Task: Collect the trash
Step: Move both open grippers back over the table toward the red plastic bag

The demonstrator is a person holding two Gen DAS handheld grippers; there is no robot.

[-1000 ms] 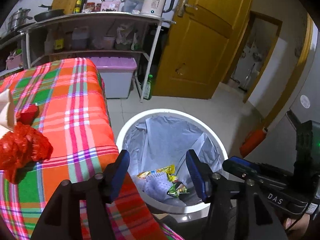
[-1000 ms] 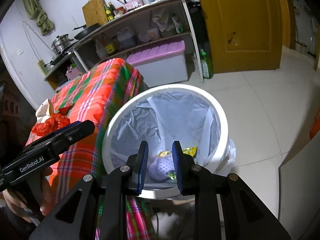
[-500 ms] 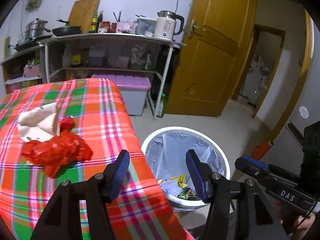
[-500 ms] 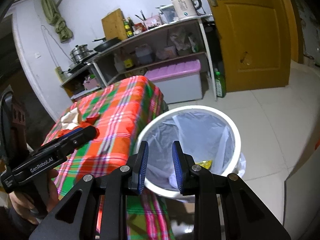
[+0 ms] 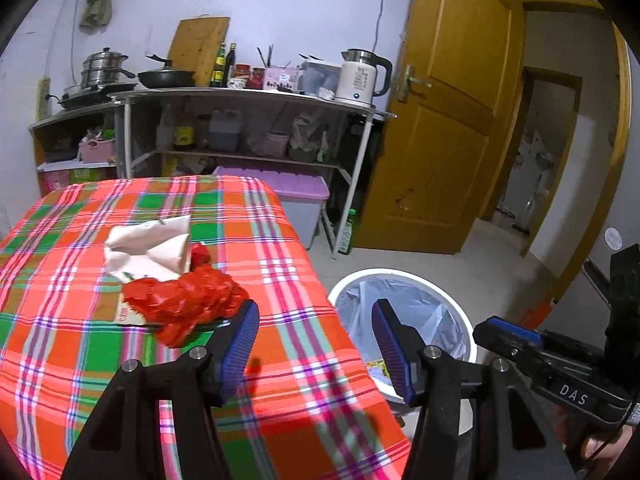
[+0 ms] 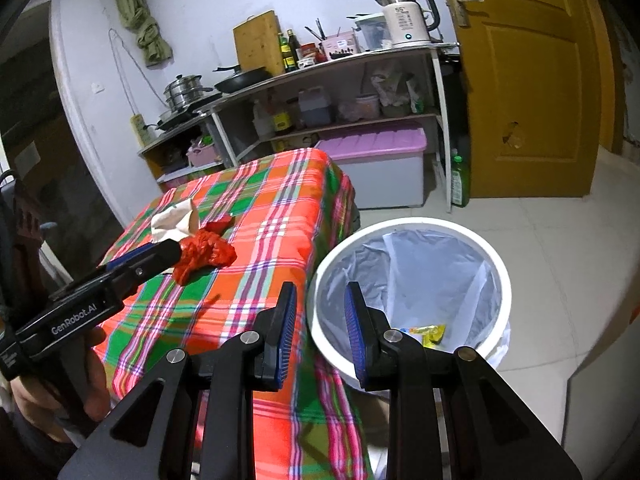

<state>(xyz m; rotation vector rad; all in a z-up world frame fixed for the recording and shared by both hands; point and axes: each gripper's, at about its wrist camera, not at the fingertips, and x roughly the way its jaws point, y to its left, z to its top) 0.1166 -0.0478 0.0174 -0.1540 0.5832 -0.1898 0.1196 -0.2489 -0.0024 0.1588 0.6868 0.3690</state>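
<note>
My left wrist camera looks forward and down along its gripper [image 5: 314, 344], over the plaid tablecloth [image 5: 120, 360] near ahead, with the white bin [image 5: 400, 276] ahead to the right. My right wrist camera looks past its gripper [image 6: 320, 320], bin [image 6: 404, 224] close ahead-right. Both share tablecloth [image 6: 260, 216], bin and far kitchen shelf [image 5: 248, 94].

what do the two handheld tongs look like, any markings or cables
Both are black plastic tongs with ribbed blue pads and silver pivot bolts. The left tongs carry white "GenRobot.AI" lettering on the body; the right tongs read "DAS", with a thin black cable near the handle.
</note>
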